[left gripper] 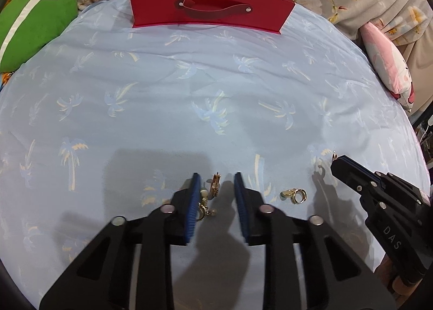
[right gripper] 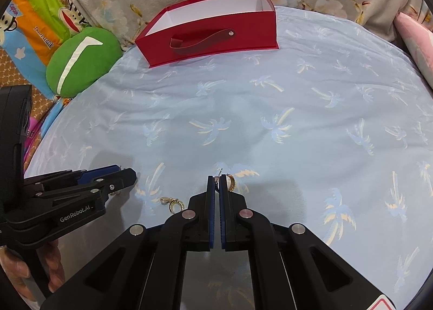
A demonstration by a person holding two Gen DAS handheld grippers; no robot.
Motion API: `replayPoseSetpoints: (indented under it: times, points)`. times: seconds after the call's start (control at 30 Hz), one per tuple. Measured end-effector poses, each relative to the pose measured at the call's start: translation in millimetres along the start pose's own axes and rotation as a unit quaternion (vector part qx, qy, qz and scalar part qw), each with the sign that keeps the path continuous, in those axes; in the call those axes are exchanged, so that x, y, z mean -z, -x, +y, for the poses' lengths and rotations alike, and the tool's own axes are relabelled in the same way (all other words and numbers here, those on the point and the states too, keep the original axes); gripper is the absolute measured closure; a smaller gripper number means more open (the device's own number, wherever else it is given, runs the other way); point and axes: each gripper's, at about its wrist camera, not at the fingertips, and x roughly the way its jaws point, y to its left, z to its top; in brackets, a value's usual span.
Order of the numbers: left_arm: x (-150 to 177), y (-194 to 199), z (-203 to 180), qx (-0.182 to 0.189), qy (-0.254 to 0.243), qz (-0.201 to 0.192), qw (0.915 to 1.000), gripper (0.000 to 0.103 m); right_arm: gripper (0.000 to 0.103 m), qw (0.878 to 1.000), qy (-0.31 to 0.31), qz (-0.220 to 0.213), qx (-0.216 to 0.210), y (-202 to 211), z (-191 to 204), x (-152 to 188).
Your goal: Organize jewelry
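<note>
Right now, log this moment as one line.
left fingers: open around earrings | right fingers: shut on hoop earring | red box: far side

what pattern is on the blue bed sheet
Pale palm trees on the light blue sheet, clearest in the right wrist view.

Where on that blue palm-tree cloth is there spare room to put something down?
The wide stretch of blue cloth between the red box and the grippers lies bare. It is crowded near the left gripper, the loose earring and the right gripper.
</note>
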Motion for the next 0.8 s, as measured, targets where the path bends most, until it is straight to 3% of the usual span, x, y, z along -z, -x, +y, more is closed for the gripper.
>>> replayPoseSetpoints:
  times: [0.1, 0.5, 0.8]
  points:
    - [0.2, 0.9, -1.4, 0.005, -0.001, -0.001, 1.0000, 0.095, 0.101, 1.000, 0.000, 0.000, 0.000, -0.1, 1.3, -0.2]
    - [-5.8, 20.6, -8.4, 0.017, -0.012, -0.024, 0.9995, 0.095, 0.101, 1.000, 0.005, -0.011, -0.007, 11.3, 9.3, -3.8]
    - [-24.1, 52.8, 3.7, 0.006, 0.000, -0.067, 0.9977, 0.095, 0.101, 0.999, 0.014, -0.038, -0.013, 33.2, 15.4, -17.2]
